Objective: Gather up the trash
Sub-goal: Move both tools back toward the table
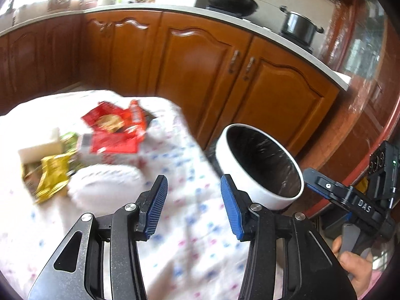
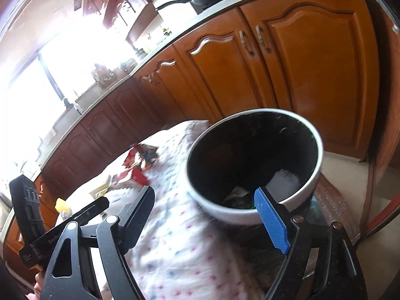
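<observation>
Left gripper [image 1: 193, 187] released, nothing between jaws, over bare tablecloth [image 1: 175, 237]. Right gripper [image 2: 207, 207] spread wide, empty, at bin [image 2: 252, 215] rim beside table's edge. Wrappers [image 1: 112, 130] heaped near far corner.

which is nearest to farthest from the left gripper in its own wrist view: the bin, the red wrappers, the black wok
From the left gripper:
1. White bin, just right of the fingertips, beside the table edge.
2. Red wrappers, farther out on the left, on the tablecloth.
3. Black wok, on the counter at the back, well beyond both.
</observation>
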A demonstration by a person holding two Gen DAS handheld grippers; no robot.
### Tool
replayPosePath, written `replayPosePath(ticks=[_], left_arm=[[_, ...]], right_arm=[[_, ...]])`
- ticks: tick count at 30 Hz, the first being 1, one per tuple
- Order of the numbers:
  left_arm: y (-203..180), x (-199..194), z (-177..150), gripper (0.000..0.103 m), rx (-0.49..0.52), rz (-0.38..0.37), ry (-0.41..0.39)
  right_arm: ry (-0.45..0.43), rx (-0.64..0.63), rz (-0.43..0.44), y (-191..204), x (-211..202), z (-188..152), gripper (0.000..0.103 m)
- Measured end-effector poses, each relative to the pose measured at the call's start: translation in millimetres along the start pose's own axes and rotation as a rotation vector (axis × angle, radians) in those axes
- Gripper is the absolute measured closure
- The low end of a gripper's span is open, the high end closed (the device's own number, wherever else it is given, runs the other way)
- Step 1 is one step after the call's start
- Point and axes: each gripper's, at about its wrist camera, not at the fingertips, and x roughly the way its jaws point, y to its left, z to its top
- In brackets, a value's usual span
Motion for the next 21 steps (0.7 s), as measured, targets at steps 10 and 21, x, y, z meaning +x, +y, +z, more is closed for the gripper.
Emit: replayPosePath(ticks=[10,21], left_arm=[[64.2,-33.7,-23.9,0.059,-0.112,0.073,-0.012],[111.6,-56.4,-34.8,0.059,-0.181,0.121,-0.032]], right_arm=[[0.061,-0.067,0.073,47.0,16.6,-24.3,0.019],[0.123,-0.106,0.112,78.9,45.1,-38.6,0.019]])
